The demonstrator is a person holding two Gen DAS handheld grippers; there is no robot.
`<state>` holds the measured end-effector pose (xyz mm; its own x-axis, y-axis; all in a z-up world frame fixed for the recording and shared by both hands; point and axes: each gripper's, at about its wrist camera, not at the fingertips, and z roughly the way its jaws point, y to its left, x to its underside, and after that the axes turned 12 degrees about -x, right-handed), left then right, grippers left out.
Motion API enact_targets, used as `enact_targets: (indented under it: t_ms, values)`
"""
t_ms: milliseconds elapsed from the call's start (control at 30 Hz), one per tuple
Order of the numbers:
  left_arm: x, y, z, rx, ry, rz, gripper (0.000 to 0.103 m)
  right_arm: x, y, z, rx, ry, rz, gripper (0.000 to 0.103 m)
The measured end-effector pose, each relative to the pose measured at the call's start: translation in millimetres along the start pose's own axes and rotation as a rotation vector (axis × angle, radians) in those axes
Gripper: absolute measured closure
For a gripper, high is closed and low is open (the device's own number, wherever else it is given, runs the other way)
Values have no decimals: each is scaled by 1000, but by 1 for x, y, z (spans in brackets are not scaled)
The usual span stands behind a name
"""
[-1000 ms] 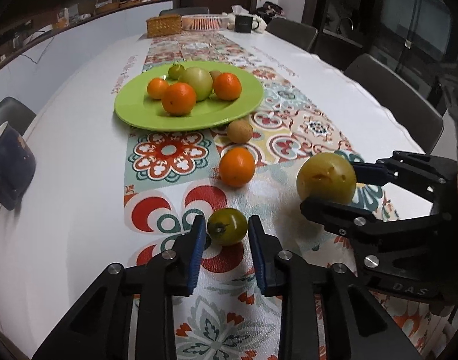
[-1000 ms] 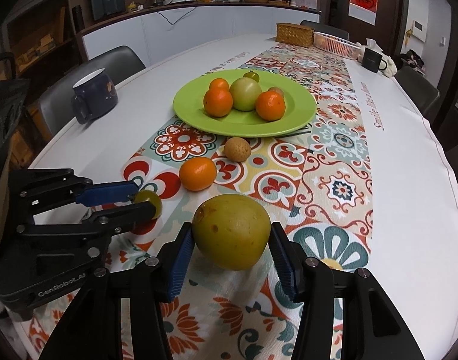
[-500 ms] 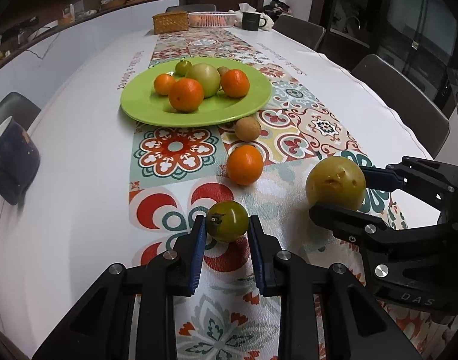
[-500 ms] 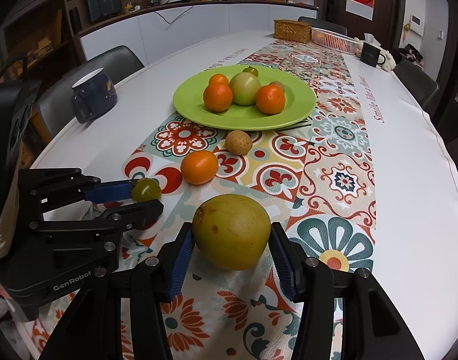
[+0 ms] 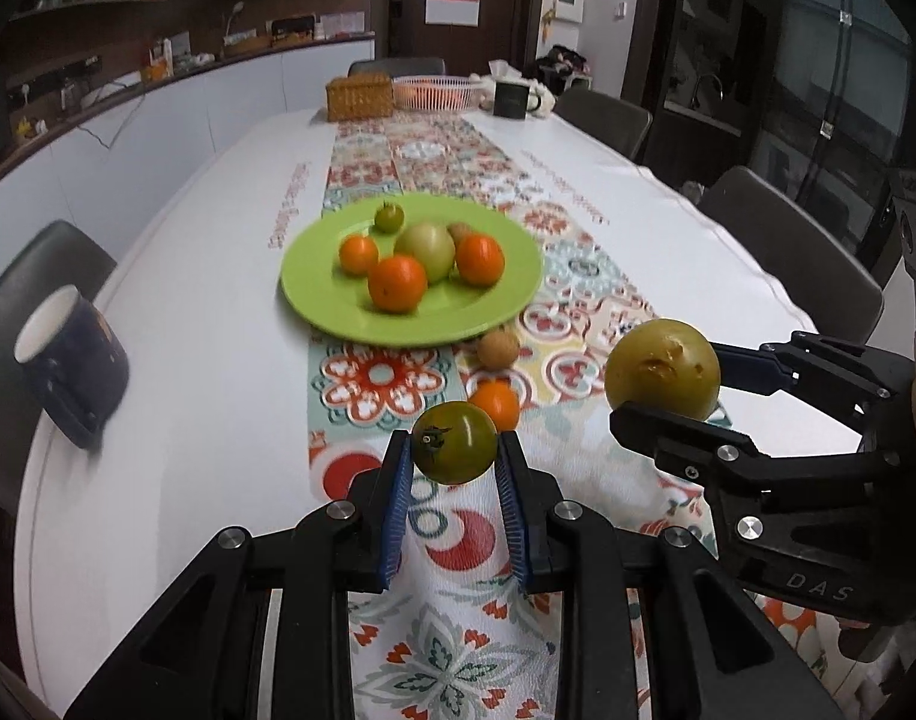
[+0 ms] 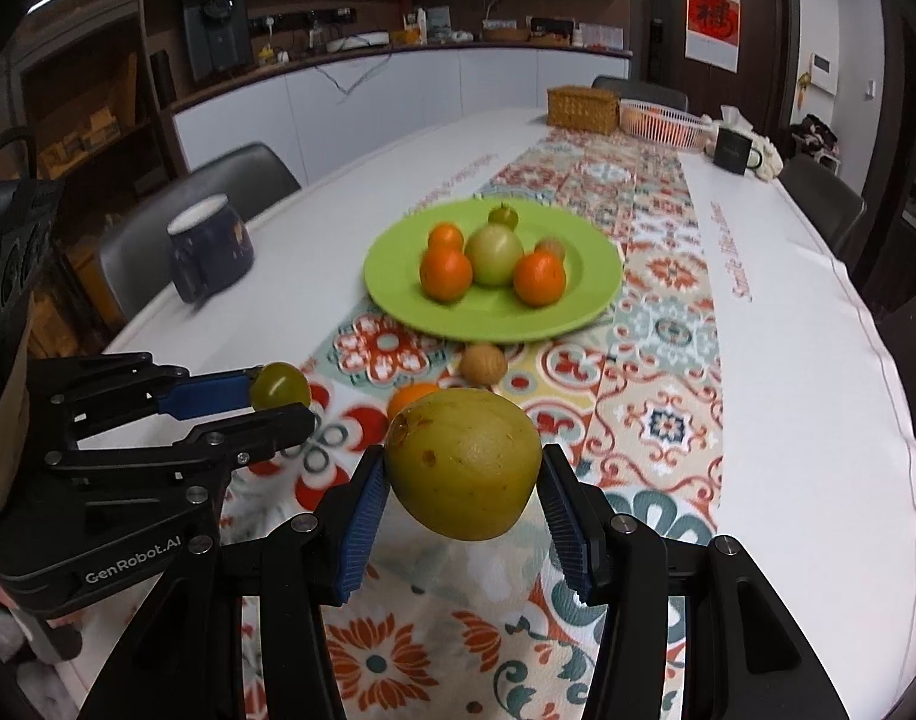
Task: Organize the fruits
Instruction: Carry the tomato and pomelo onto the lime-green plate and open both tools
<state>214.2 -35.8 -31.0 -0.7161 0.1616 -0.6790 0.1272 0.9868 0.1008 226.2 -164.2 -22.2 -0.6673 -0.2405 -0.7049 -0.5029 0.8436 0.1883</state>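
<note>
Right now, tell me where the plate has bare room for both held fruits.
The green plate is bare along its near rim, in front of the oranges. Its middle and far side are crowded. The runner by the loose orange and brown fruit is tight.

Glossy green plate (image 5: 505, 306), patterned cloth runner (image 5: 577, 276), woven wicker box (image 5: 359, 97), smooth shiny tomato (image 5: 455, 441)
</note>
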Motion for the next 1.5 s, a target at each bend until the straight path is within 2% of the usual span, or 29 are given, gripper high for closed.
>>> enact_targets:
  t_ms: [367, 767, 1100, 1500]
  values:
    - [-35, 12, -11, -37, -67, -14, 75, -38, -1, -10, 14, -84, -19, 51]
    - [-83, 23, 8, -50, -99, -11, 75, -84, -17, 0, 34, -126, -35, 51]
    - [-125, 32, 57, -48, -60, -4, 75, -128, -55, 40, 41, -95, 8, 51]
    - [-148, 38, 128, -54, 13, 11, 75, -154, -93, 102, 34, -29, 51, 51]
